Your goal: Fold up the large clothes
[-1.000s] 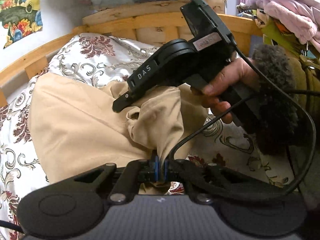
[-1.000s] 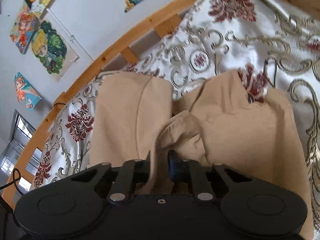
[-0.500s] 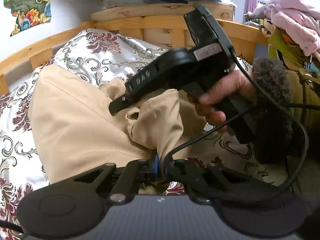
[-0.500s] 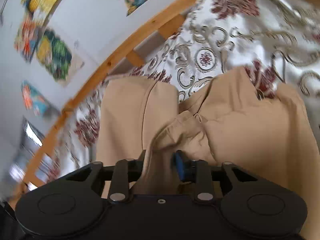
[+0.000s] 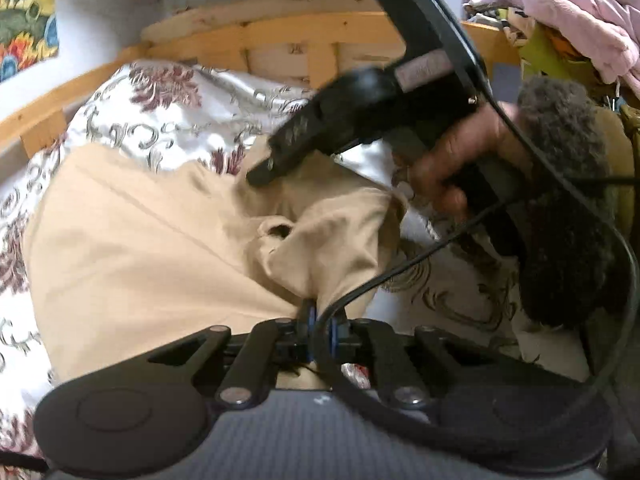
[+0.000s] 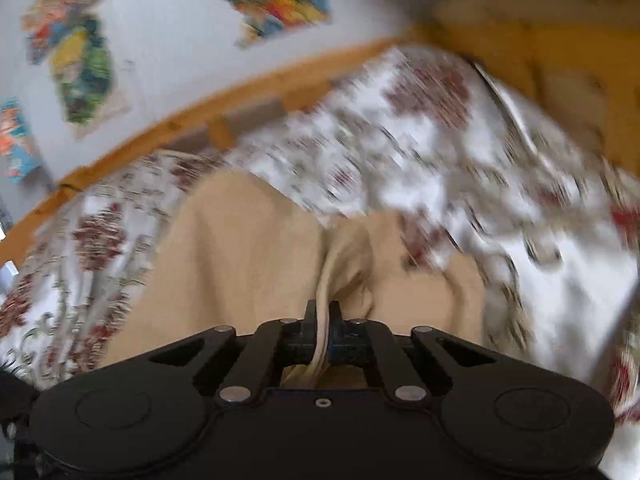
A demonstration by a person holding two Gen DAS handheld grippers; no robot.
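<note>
Both grippers are pinched tight on cloth: the left gripper point(image 5: 322, 320) has its blue-tipped fingers closed on a gathered fold of the tan garment point(image 5: 152, 256) at 6 o'clock of its view, and the right gripper point(image 6: 323, 320) is clamped on a thin bunched edge of the same garment point(image 6: 240, 264), also at 6 o'clock. In the left wrist view the right gripper point(image 5: 264, 168) shows again at about 1 o'clock, held in the person's right hand point(image 5: 452, 168), its tip at the upper rim of the cloth.

One garment is in view, lying on the patterned bedspread point(image 5: 168, 120) and spreading toward 9 o'clock in the left view. It looks light, soft and limp; it creases and puckers where held and will likely sag between the two holds rather than keep a shape. The weave seems matte, so slipping out of closed fingers seems unlikely. Corners, hems or a thick seam are the best places to hold; a pinch in mid-panel only bunches it.

Counted: two grippers, one hand visible, one bed with a wooden frame point(image 5: 280, 28). The right wrist view is motion-blurred.
</note>
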